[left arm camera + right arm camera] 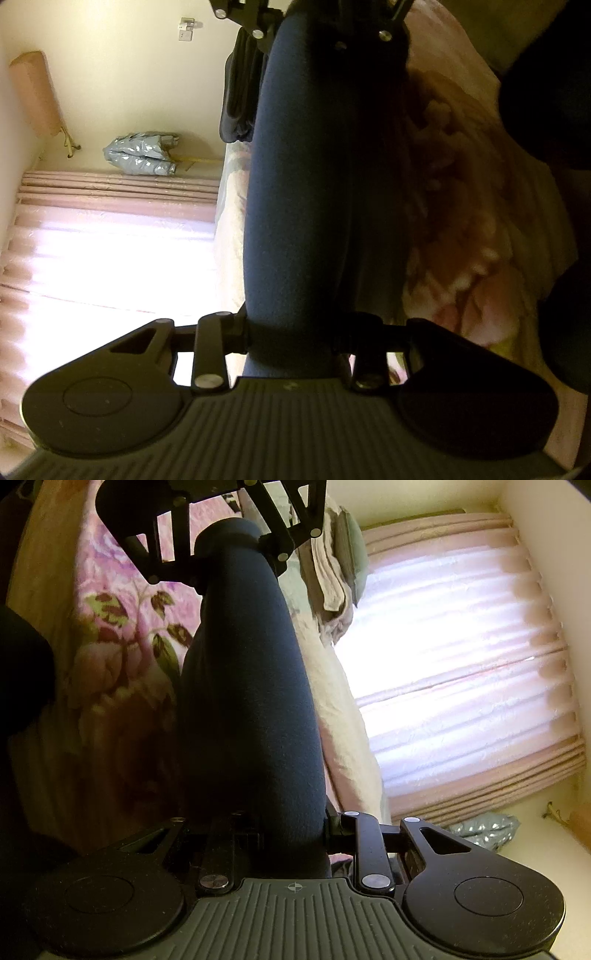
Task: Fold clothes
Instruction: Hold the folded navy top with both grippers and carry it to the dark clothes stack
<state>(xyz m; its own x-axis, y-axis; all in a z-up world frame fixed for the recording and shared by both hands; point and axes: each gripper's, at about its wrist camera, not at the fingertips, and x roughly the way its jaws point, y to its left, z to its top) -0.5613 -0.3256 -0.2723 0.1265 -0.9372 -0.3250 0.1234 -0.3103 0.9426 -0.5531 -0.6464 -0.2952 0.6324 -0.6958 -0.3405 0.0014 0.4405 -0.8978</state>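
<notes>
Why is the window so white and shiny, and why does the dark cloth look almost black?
Left wrist view: daylight through the curtain burns out to white, so the dark garment in front goes shadowy, and the floral blanket looks dim and blurred. Right wrist view: the same glare from the curtain; the garment is backlit, and the fisheye lens bends the room's edges.

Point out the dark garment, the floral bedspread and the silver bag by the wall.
dark garment (317, 192), left wrist view, middle of the stretched roll.
floral bedspread (122, 627), right wrist view, on the leaf and flower print.
silver bag (142, 153), left wrist view, its crinkled middle.
</notes>
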